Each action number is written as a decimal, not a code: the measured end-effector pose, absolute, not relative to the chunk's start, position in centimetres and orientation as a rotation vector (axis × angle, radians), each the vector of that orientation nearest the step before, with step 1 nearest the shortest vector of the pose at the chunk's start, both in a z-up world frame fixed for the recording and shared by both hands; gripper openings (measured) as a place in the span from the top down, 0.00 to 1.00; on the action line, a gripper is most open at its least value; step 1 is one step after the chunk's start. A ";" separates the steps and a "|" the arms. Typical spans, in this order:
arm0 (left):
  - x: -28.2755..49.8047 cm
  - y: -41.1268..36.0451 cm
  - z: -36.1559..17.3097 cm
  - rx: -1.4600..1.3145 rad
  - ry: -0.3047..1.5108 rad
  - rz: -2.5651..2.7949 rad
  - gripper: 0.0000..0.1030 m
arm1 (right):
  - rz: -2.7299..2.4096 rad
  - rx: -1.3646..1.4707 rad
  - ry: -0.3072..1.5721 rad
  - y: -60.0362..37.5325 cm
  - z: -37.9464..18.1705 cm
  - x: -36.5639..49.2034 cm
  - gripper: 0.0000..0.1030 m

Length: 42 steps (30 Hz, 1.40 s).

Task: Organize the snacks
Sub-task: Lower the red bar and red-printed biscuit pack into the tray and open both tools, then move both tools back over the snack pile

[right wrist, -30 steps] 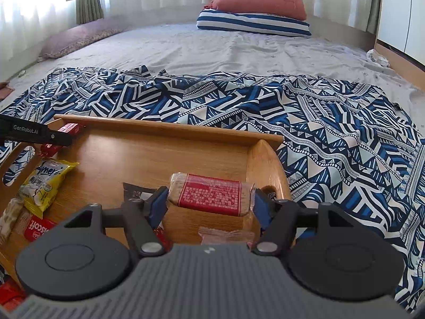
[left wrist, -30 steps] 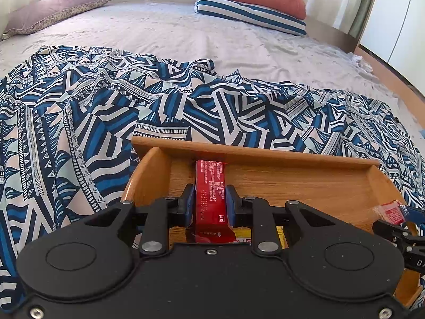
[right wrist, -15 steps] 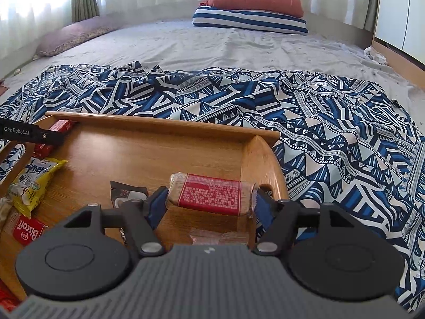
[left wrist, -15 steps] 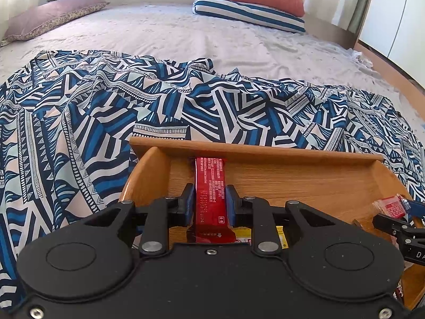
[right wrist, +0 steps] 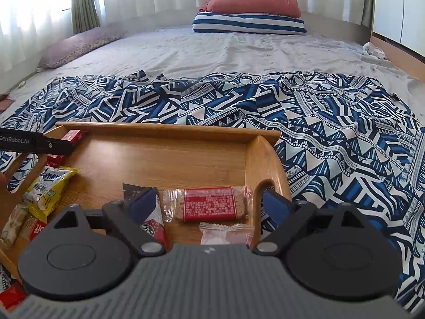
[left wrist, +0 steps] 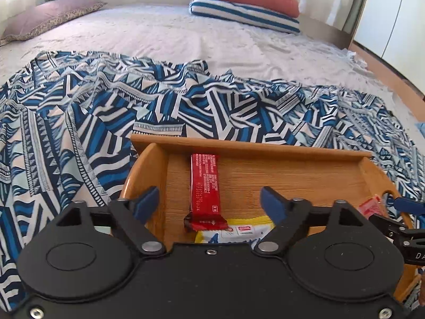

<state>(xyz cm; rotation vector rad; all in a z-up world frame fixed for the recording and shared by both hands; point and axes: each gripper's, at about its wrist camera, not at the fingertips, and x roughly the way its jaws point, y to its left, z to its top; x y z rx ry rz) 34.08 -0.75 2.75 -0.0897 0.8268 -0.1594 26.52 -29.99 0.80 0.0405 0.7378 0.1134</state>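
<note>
Both my grippers are opening, pads clear: left gripper (left wrist: 209, 202) straddles a red bar (left wrist: 205, 183) lying loose in the wooden tray (left wrist: 265, 148), long axis toward 12 o'clock; right gripper (right wrist: 209, 202) straddles a red-labelled biscuit (right wrist: 209, 204) lying crosswise, 9 to 3. "GenRobot.AI" marks the left finger. Tray sits on a blue patterned cloth (right wrist: 332, 133) on a bed.

We see a wooden tray (right wrist: 170, 130) on the patterned blanket (right wrist: 332, 138); snack bar (left wrist: 205, 183) at its left end, wrapped biscuit (right wrist: 209, 204) at its right.
</note>
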 end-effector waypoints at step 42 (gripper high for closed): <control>8.3 -1.2 6.9 -0.016 0.651 -0.282 0.00 | 0.190 -0.082 0.539 -24.9 2.6 4.5 0.00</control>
